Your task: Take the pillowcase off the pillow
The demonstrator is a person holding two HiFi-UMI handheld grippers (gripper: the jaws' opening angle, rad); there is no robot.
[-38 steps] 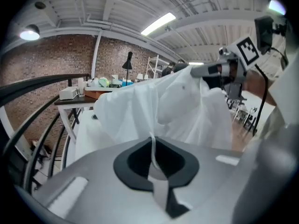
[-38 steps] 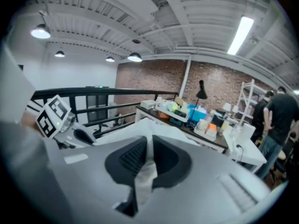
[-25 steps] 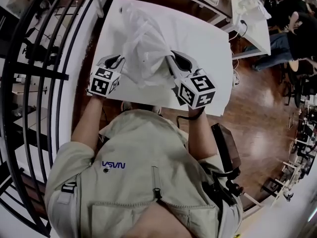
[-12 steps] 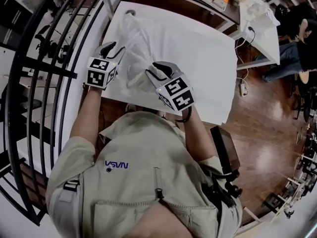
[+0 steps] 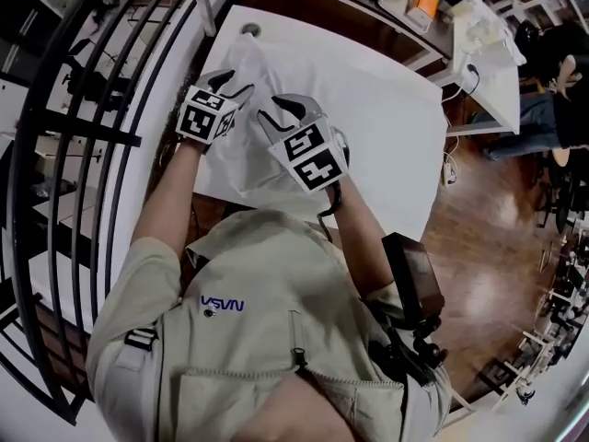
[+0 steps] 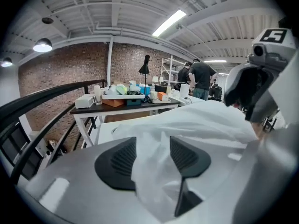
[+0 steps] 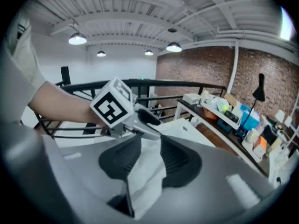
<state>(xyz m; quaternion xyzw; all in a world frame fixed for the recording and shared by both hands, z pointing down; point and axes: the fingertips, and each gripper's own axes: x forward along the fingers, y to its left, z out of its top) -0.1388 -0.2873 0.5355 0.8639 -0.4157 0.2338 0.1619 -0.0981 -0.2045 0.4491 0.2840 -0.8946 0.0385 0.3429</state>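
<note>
White pillowcase [image 5: 256, 67] has dropped at the bench's [image 5: 386, 127] left edge; left hand-held gripper [image 6: 153, 146] and right hand-held gripper [image 7: 150, 148] have just been opening, fabric slack between each: likely regripping.

The only lettering I can make out is on the back of the person's beige shirt [image 5: 276, 366], left of centre in the lower half of the head view: small blue capitals [image 5: 223, 304] that read "VSVN" from this angle. The left marker cube [image 5: 207, 115] and the right marker cube [image 5: 313, 155] carry black-and-white square code patterns, not letters. Packaging on the far desks is too small to read.
</note>
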